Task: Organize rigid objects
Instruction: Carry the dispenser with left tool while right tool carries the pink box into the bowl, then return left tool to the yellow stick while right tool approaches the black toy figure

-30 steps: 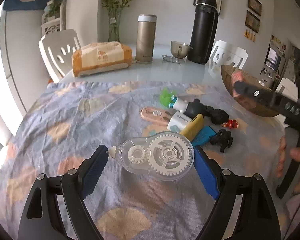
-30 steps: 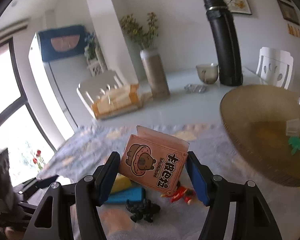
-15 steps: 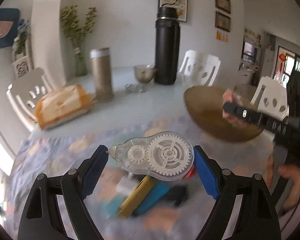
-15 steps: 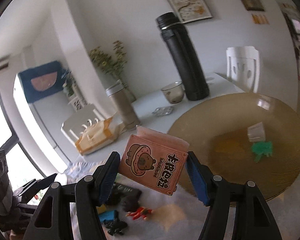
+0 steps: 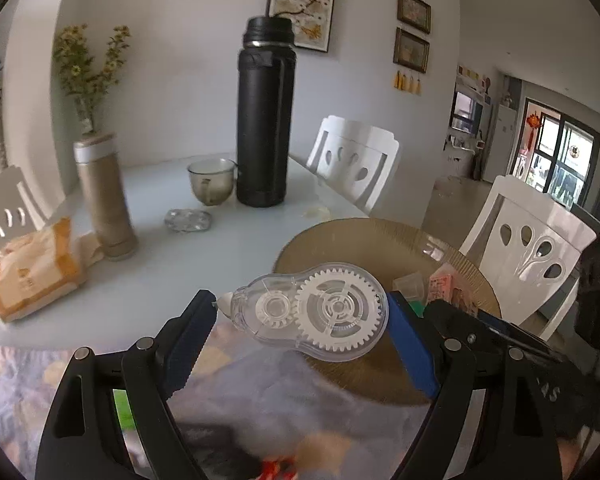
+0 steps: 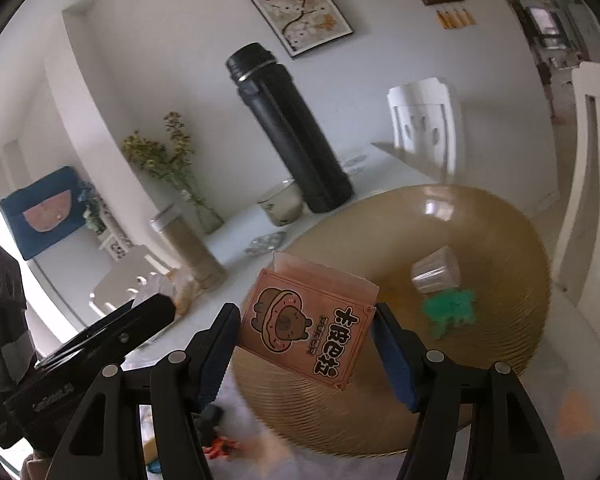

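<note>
My left gripper (image 5: 304,328) is shut on a clear correction tape dispenser (image 5: 312,316) with white gears, held above the near edge of a round amber glass bowl (image 5: 340,236). My right gripper (image 6: 304,340) is shut on a pink card box (image 6: 304,328) with a bear drawing, held over the near rim of the same bowl (image 6: 496,232). Inside the bowl lie a small clear cup (image 6: 436,274) and a green toy (image 6: 452,312). The pink box also shows at the right in the left wrist view (image 5: 444,284).
A tall black flask (image 5: 265,116), a glass cup (image 5: 212,186), a tan tumbler (image 5: 102,196) and a bread bag (image 5: 32,268) stand on the white table. White chairs (image 5: 356,164) ring it. Small toys (image 6: 220,446) lie on the patterned cloth (image 5: 20,392) below.
Both grippers have swung right and forward from the toy pile to the amber bowl, each still holding its object. The bowl now fills the space under both.
</note>
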Demonstrator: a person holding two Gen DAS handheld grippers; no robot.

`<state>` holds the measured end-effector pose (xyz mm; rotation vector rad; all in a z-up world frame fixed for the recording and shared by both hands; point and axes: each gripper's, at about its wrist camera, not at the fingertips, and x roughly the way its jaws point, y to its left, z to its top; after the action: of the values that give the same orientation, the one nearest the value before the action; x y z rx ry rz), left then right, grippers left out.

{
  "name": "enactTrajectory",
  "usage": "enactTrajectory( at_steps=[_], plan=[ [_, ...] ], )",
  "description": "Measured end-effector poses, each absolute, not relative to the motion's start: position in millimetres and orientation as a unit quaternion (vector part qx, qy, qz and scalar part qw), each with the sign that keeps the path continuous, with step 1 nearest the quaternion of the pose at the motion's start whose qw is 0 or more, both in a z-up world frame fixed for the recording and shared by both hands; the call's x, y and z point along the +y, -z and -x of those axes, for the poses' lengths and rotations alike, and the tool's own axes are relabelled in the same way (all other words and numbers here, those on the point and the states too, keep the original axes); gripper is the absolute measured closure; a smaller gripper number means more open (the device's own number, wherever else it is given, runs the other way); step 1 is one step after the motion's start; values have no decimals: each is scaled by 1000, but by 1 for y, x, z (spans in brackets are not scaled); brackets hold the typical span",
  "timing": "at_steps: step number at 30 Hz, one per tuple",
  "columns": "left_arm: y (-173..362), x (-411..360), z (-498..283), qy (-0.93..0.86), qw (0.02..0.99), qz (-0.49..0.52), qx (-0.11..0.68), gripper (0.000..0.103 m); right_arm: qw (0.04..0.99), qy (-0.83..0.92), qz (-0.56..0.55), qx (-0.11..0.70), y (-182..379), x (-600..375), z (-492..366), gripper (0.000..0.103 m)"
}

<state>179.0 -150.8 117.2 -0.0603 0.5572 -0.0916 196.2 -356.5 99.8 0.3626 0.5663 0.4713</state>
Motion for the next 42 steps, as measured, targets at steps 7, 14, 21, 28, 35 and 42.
enactTrajectory(
  at_steps=[7, 14, 21, 28, 35, 42],
  plan=[
    [-103, -161, -207, 56, 954, 46, 291, 19, 918, -207, -189, 280, -97, -375, -207, 37],
    [-94, -170, -219, 70, 949, 55, 303, 19, 916, -195, -192, 293, -93, -382, -215, 19],
    [-101, -158, -217, 60, 951, 69, 297, 0, 919, -181, -204, 285, -96, -390, -215, 0],
    [-108, -143, -206, 50, 954, 61, 289, 0, 918, -193, -186, 292, -98, -379, -215, 0],
    [-117, -115, -189, 30, 957, 60, 283, 0, 919, -212, -171, 284, -104, -364, -206, 0],
    [-125, -73, -167, -1, 958, 71, 278, 0, 918, -239, -139, 284, -107, -337, -197, 0]
  ],
)
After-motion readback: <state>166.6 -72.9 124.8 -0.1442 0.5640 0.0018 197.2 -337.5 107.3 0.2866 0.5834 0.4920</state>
